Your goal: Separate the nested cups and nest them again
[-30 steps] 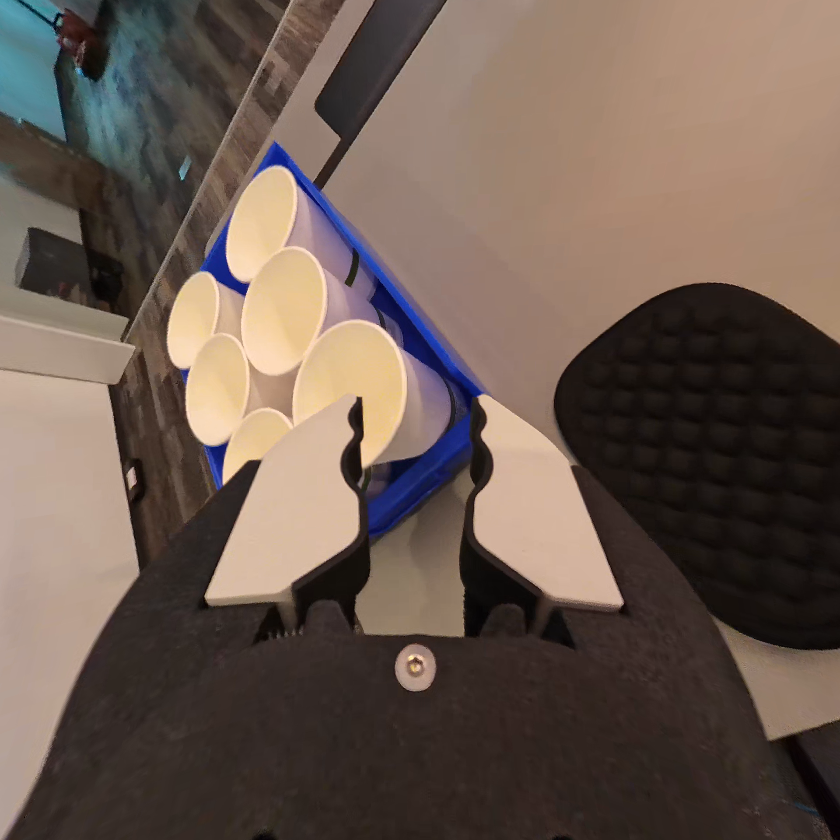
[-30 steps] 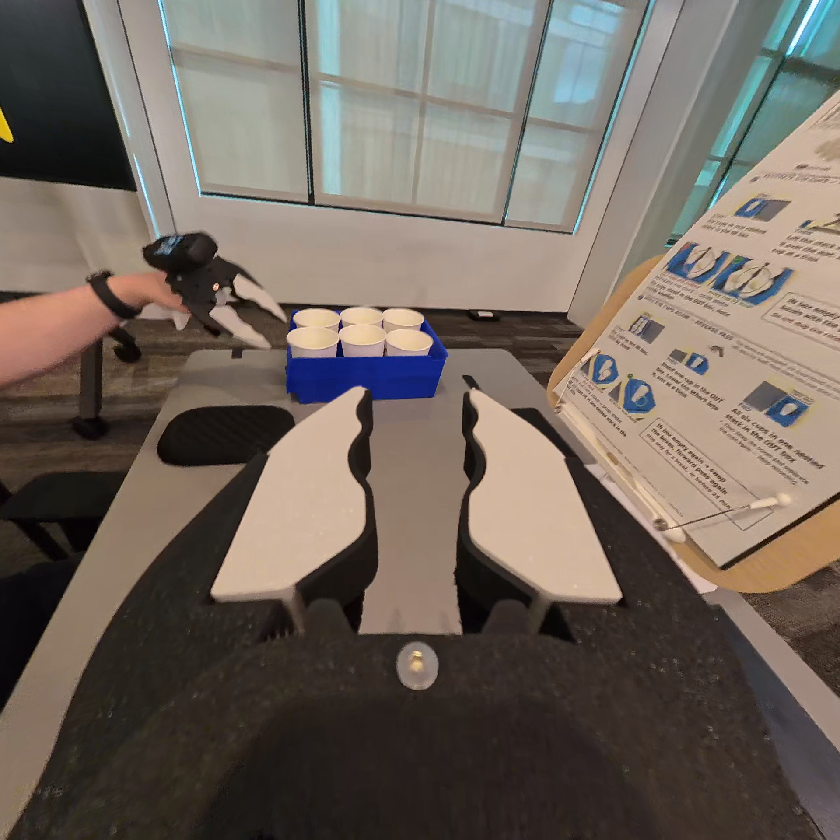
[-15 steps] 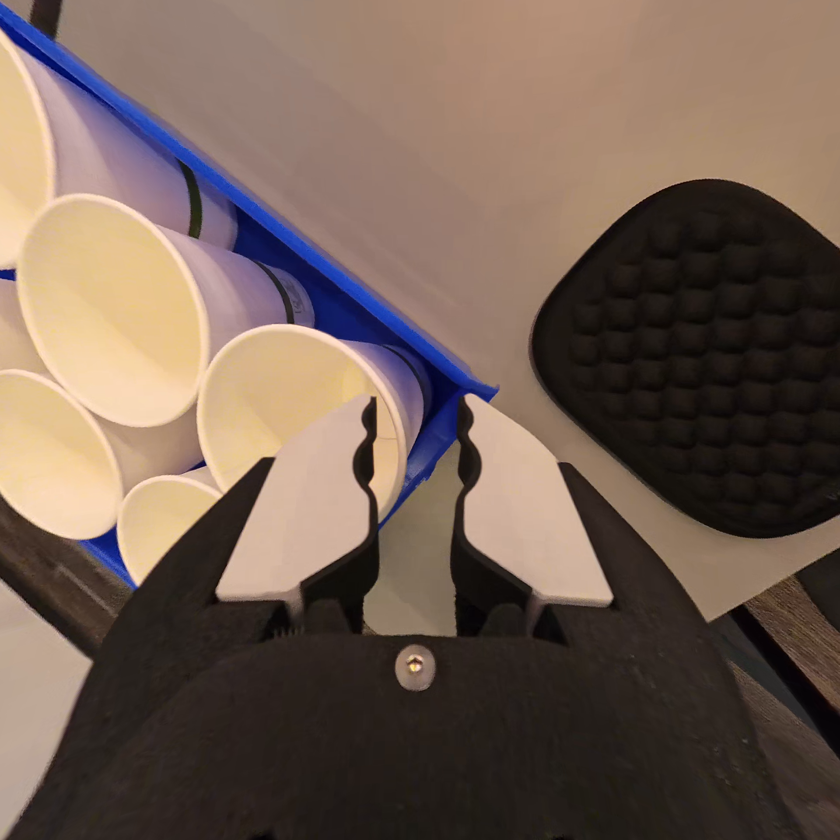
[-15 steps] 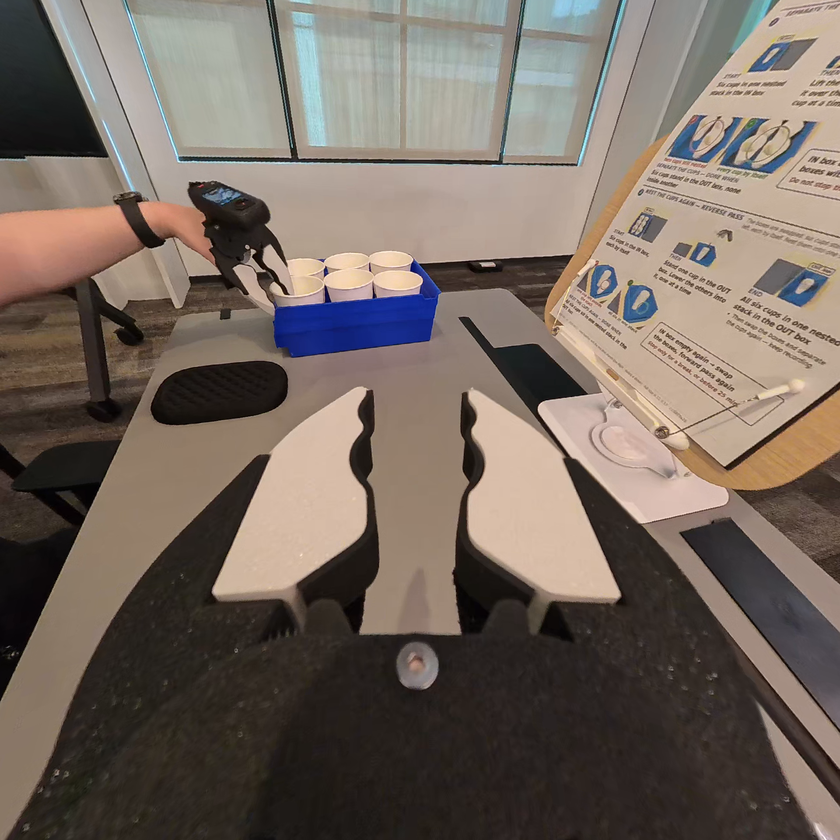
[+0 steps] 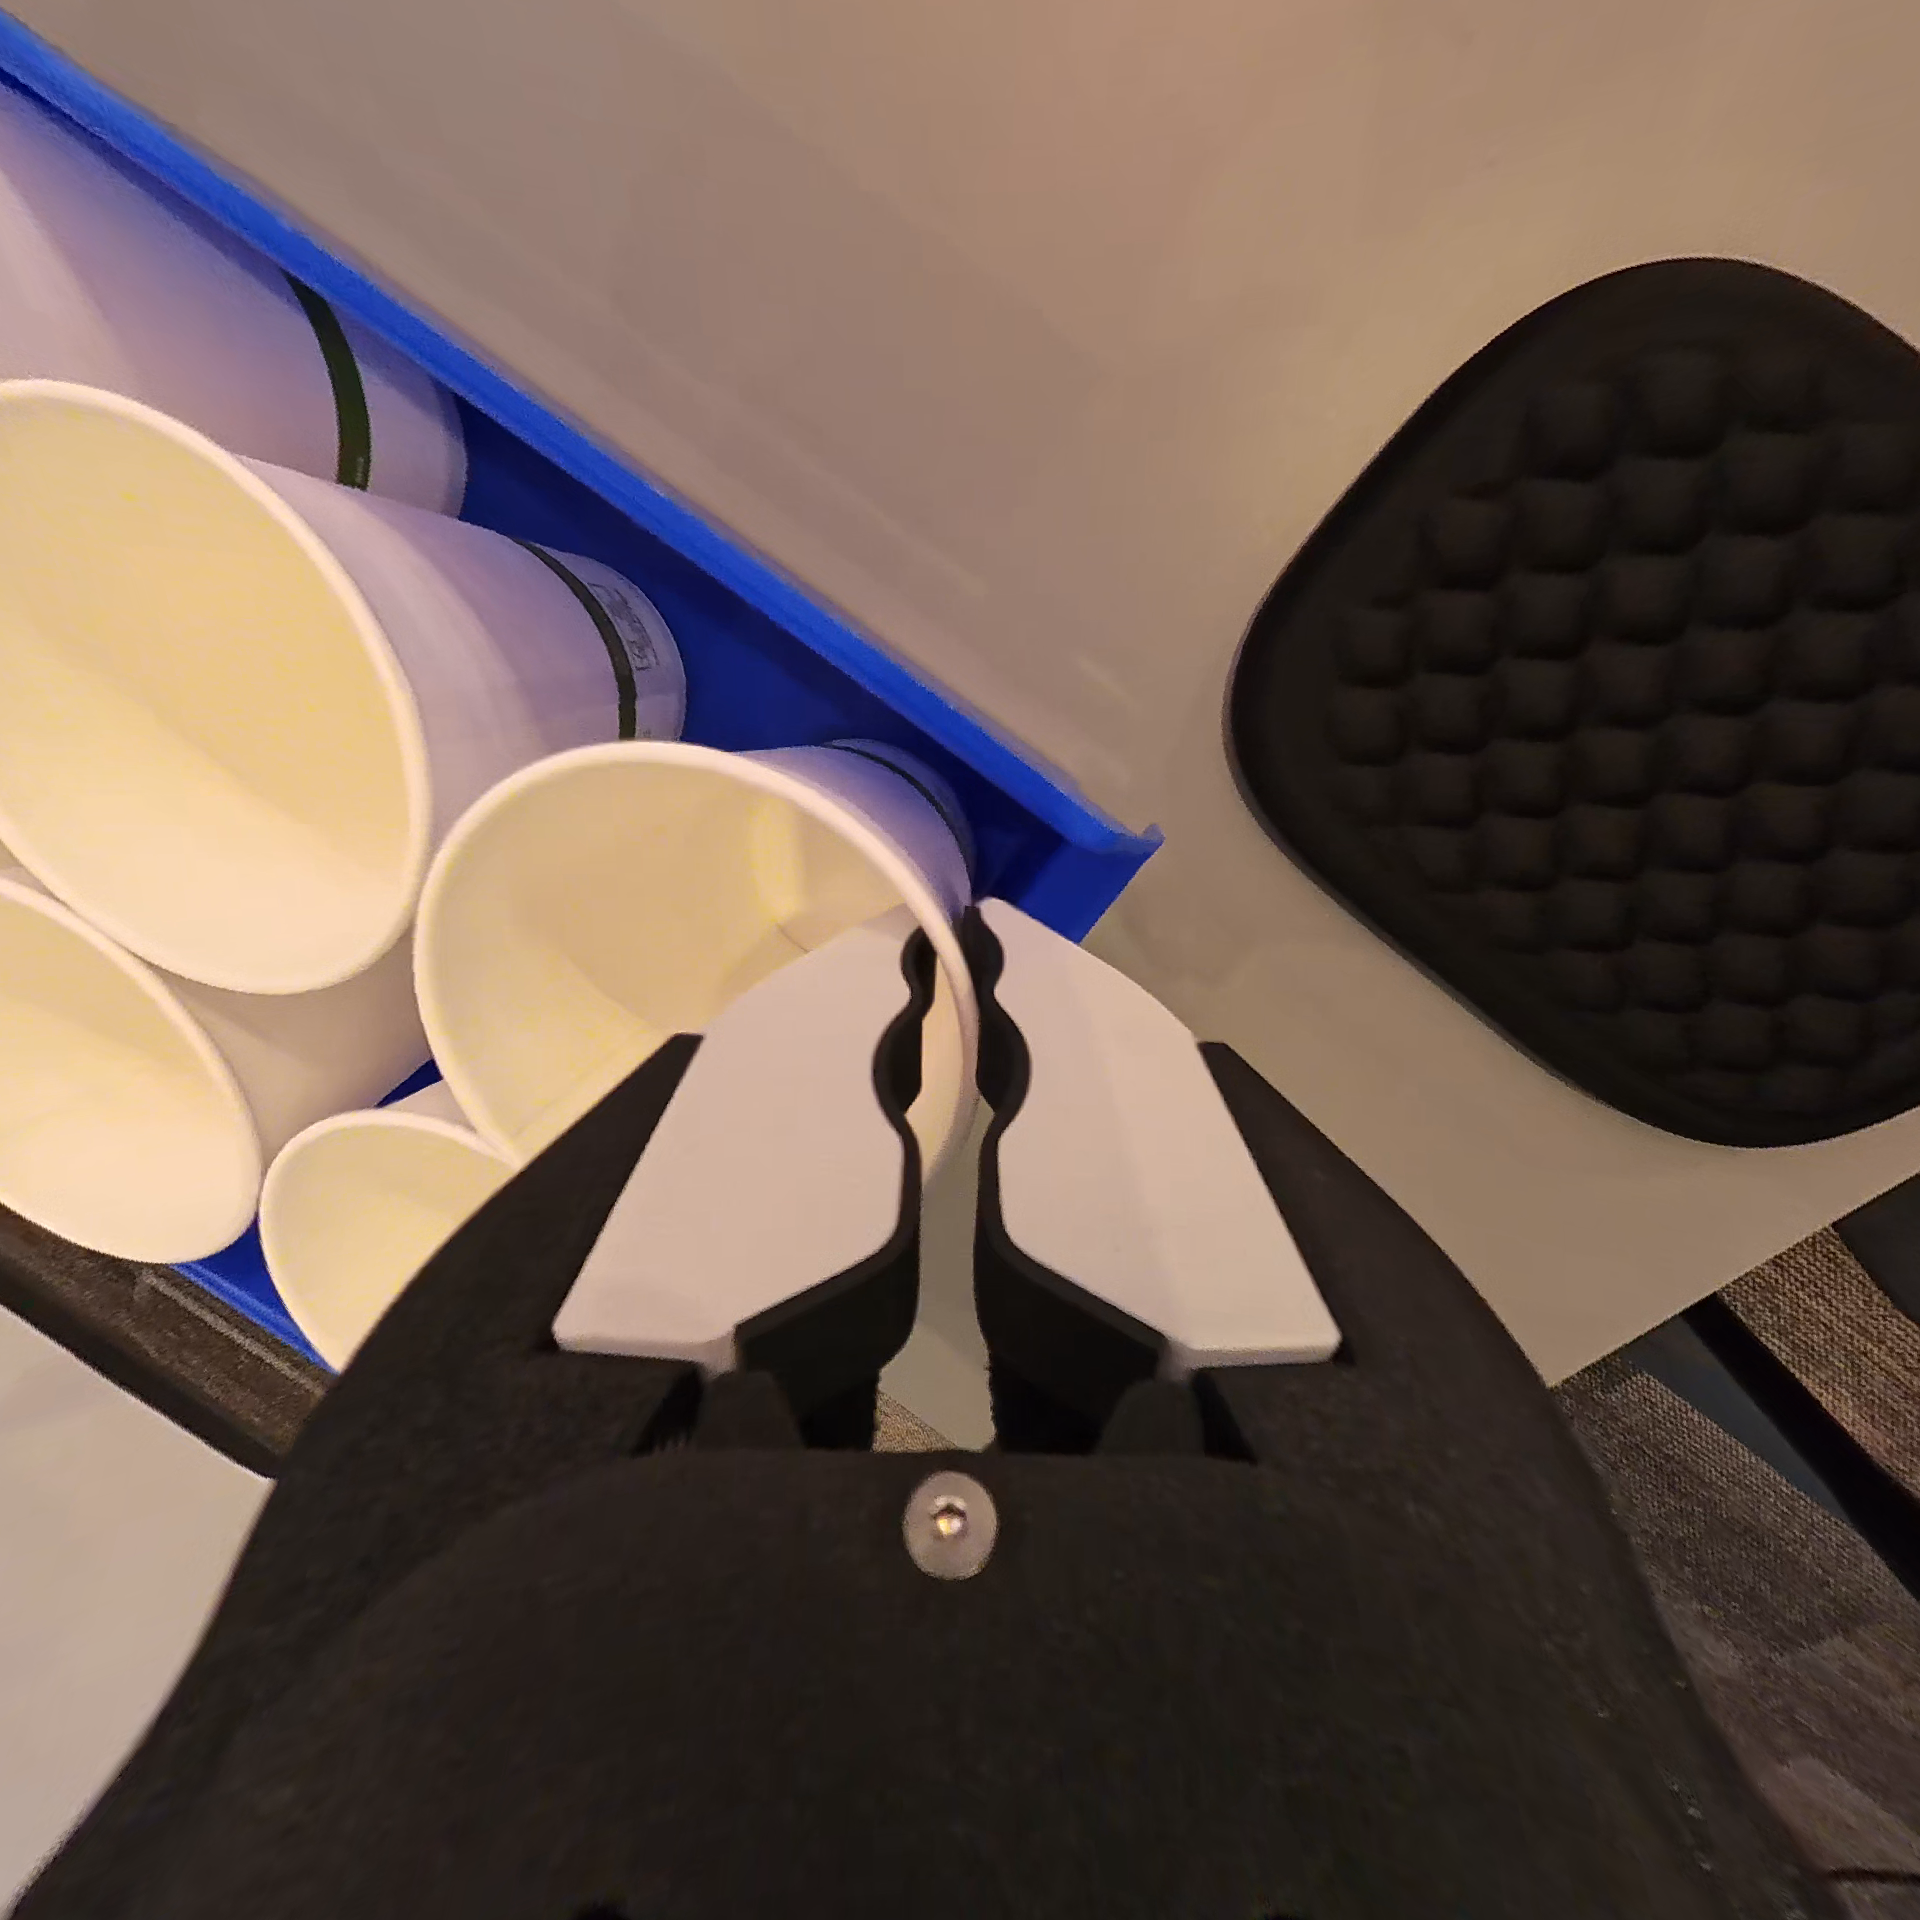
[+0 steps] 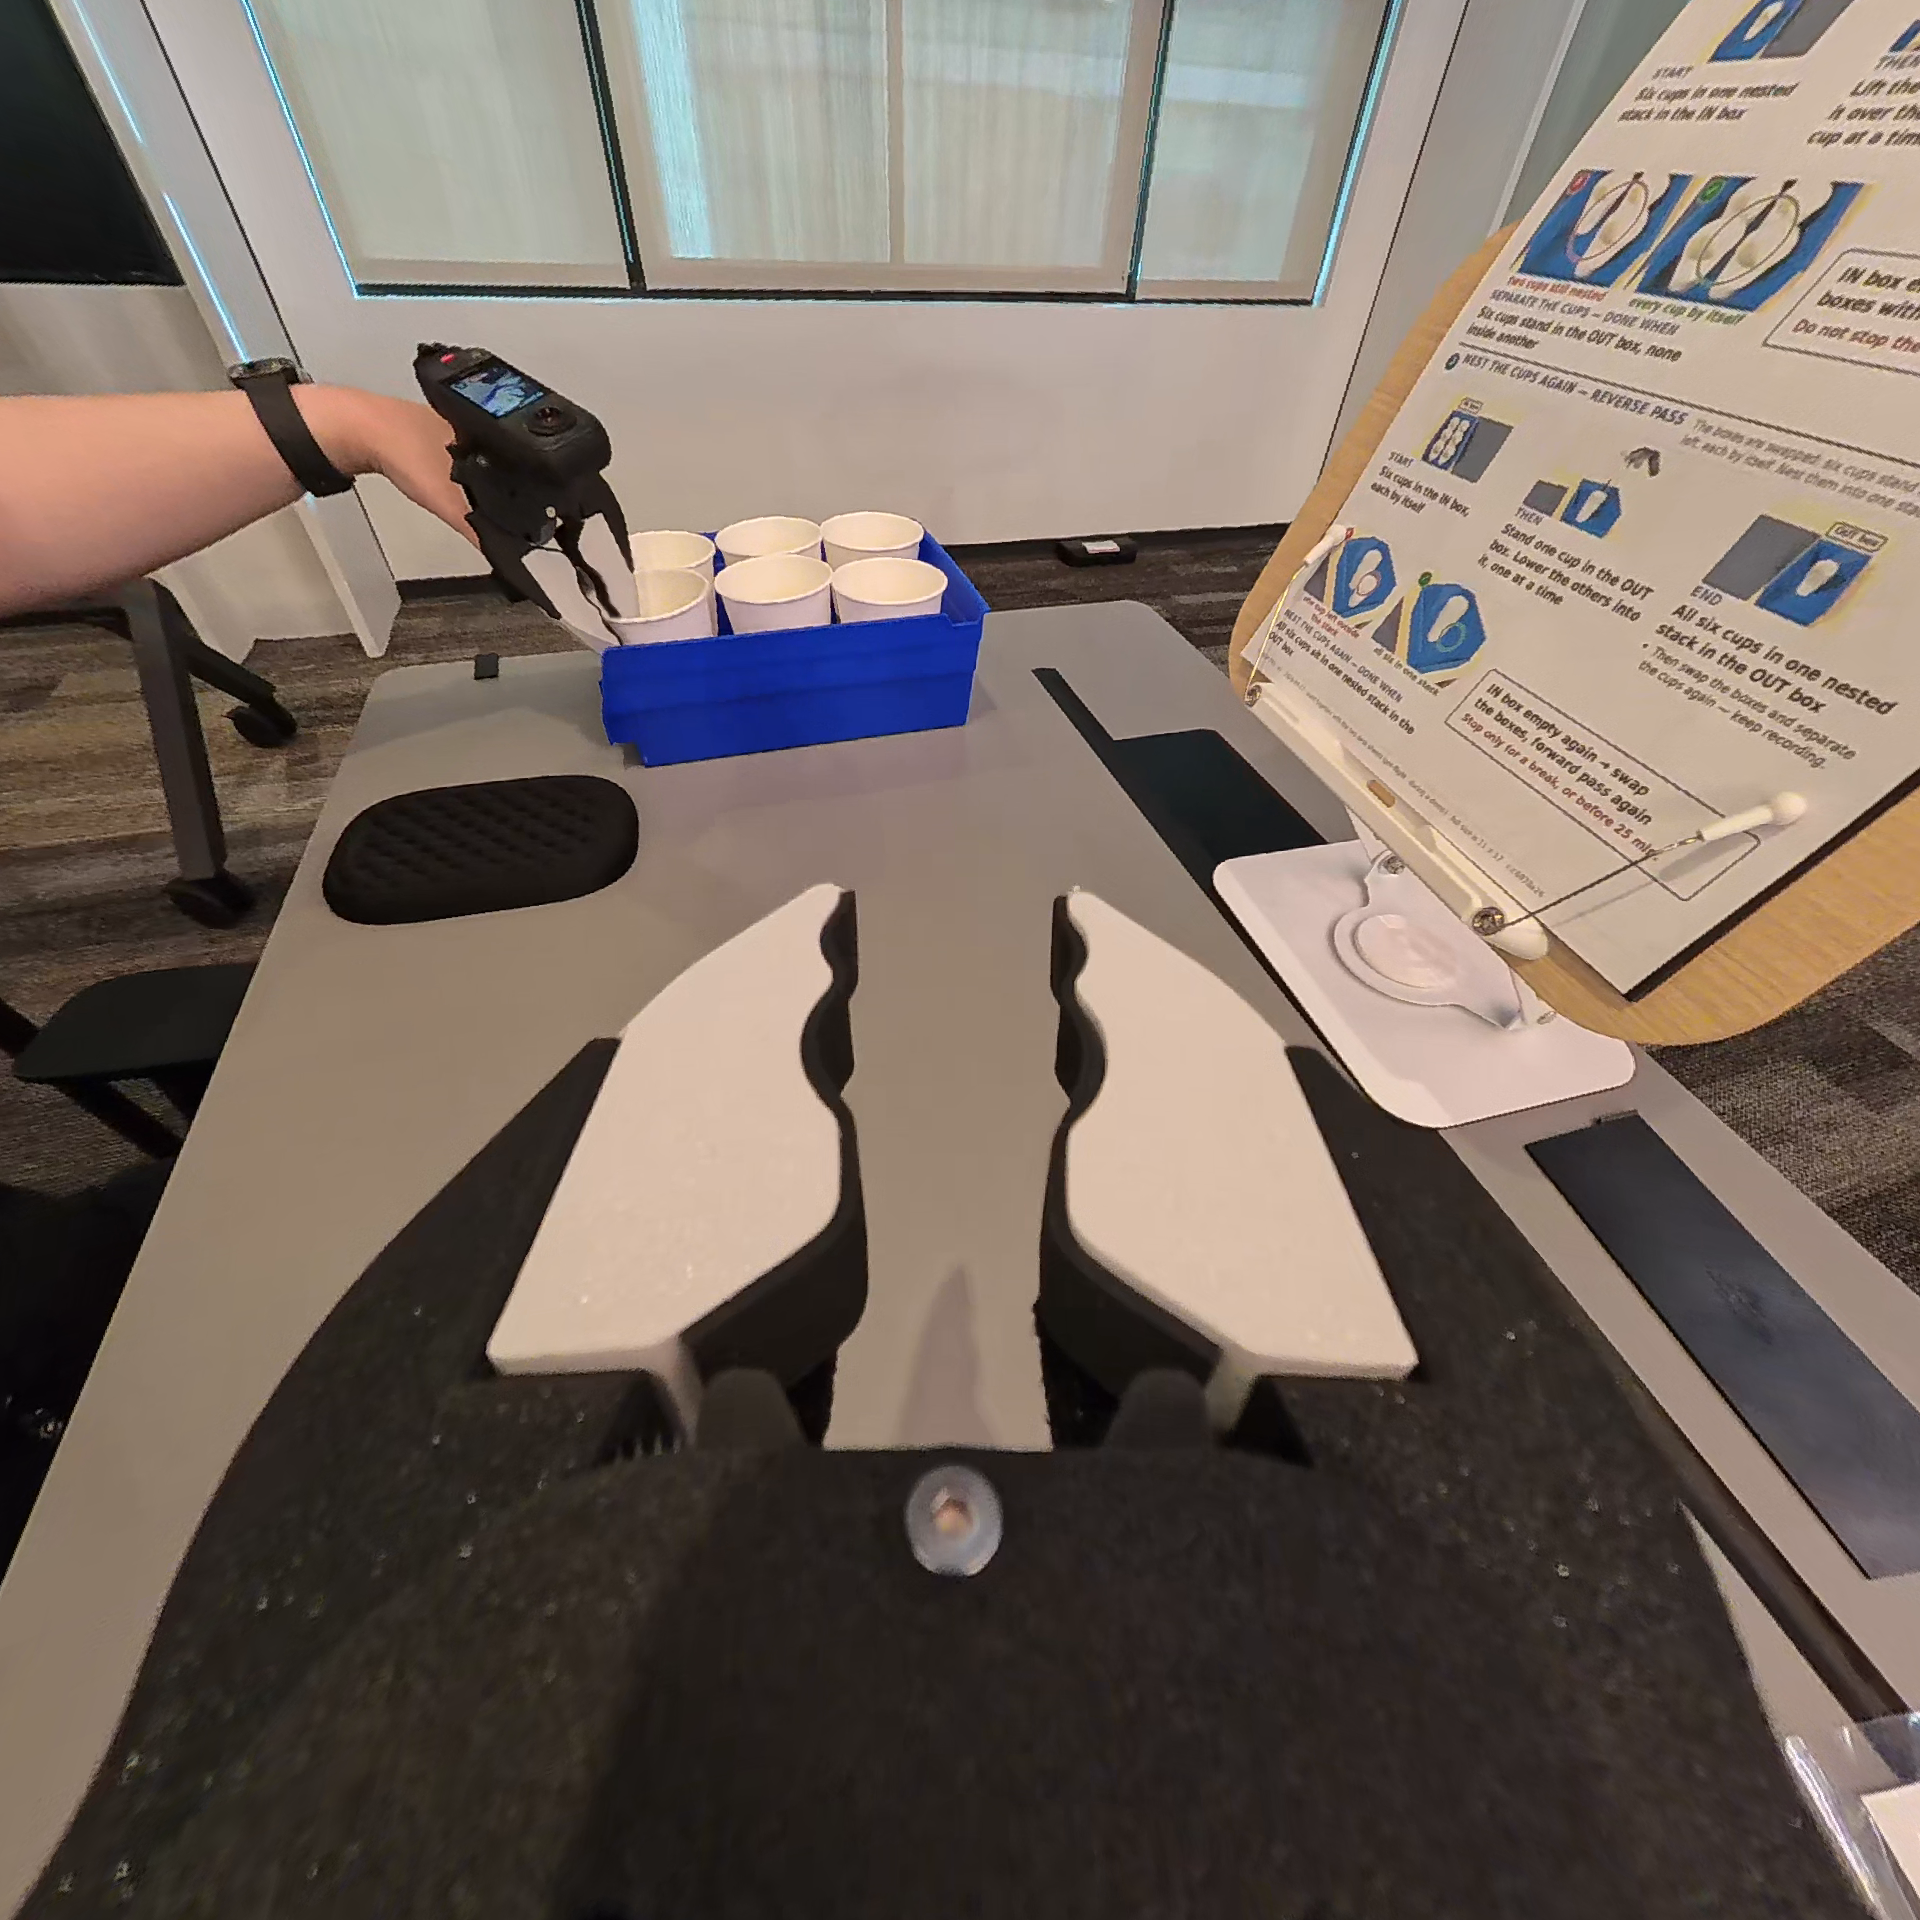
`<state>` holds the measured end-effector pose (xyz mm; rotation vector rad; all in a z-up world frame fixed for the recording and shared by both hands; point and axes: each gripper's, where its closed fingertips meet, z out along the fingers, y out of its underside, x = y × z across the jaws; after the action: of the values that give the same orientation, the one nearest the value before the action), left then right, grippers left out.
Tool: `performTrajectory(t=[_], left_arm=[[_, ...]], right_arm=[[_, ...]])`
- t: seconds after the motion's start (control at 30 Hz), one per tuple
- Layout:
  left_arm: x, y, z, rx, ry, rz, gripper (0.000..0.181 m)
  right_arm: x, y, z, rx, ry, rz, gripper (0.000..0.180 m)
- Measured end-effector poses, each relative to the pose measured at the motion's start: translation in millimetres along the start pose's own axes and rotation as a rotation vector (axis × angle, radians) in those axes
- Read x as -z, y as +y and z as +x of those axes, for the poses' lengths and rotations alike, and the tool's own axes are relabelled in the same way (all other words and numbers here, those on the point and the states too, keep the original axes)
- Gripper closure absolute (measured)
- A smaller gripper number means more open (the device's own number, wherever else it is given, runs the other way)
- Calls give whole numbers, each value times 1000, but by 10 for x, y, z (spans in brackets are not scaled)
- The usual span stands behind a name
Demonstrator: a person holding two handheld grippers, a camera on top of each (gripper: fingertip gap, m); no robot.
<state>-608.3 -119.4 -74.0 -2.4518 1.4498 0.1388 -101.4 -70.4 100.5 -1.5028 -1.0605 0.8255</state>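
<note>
Left wrist view: the left gripper (image 5: 951, 1023) is pinched onto the rim of the near-corner paper cup (image 5: 665, 925), one finger inside, in the blue bin (image 5: 790, 665).

Right wrist view: the right gripper (image 6: 954, 1049) hangs spread apart over the grey table (image 6: 935, 821), holding nothing. Six cups stand separate, so re-nesting looks underway; next is probably a straight lift.

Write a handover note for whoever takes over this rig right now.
Left gripper: shut on the rim of the front-left cup, one finger inside, one outside.
Right gripper: open, empty, hovering over the grey table, well short of the bin.
All six white cups stand apart in the blue bin at the table's far end; the gripped one is not yet visibly lifted.
Done: separation.
Left: nest all six again into one stack.
</note>
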Motion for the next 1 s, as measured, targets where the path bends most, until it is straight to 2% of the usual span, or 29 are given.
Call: performTrajectory(t=[0.3, 1.0], left_arm=[[65, -39, 66, 7, 37, -7, 179], [549, -77, 82, 8, 12, 2, 181]], right_arm=[[-6, 73, 10, -8, -9, -27, 145], [-21, 240, 109, -64, -20, -62, 144]])
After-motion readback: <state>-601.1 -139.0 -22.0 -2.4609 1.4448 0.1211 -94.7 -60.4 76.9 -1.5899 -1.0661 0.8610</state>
